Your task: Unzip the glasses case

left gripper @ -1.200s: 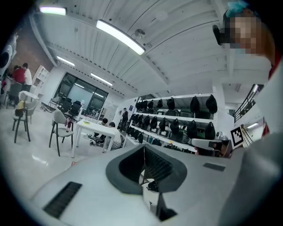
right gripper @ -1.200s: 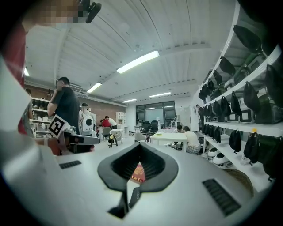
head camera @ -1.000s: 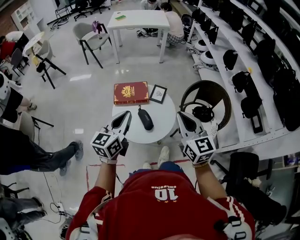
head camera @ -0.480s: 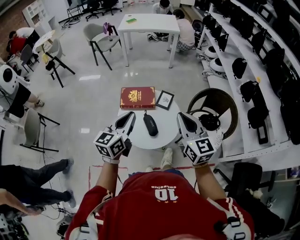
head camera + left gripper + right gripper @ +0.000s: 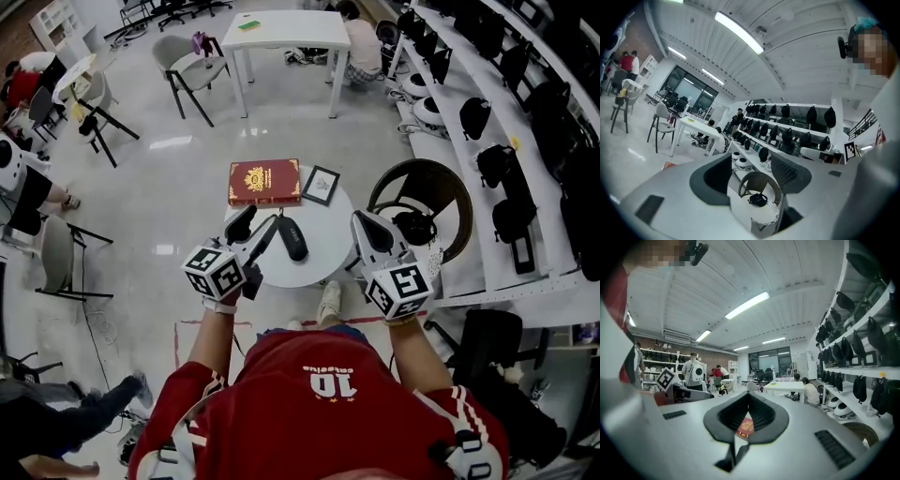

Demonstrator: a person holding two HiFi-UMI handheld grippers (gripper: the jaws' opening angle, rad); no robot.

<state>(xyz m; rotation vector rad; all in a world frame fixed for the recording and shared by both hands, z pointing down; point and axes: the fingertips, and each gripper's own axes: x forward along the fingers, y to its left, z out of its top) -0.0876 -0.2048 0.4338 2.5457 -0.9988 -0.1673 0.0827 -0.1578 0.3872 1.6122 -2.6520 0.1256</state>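
Observation:
The black glasses case [image 5: 291, 236] lies zipped on the small round white table [image 5: 309, 267]. My left gripper [image 5: 263, 217] hovers over the table's left part, just left of the case. Its jaws have just been opening and stand apart with nothing between them. In the left gripper view the left gripper [image 5: 751, 159] frames only a wicker chair. My right gripper [image 5: 361, 218] is at the table's right edge, right of the case. Its tips meet, and it holds nothing. The right gripper [image 5: 749, 394] looks toward the red book [image 5: 744, 426].
A red book [image 5: 264, 182] and a small framed picture [image 5: 321, 185] lie at the table's far side. A wicker chair [image 5: 441, 183] with a black object stands right of the table. Shelves of black bags [image 5: 511, 141] run along the right. Chairs and people are at the left.
The left gripper's jaws went from shut to open, and it moved closer to the case. The right gripper shifted slightly and stayed shut.

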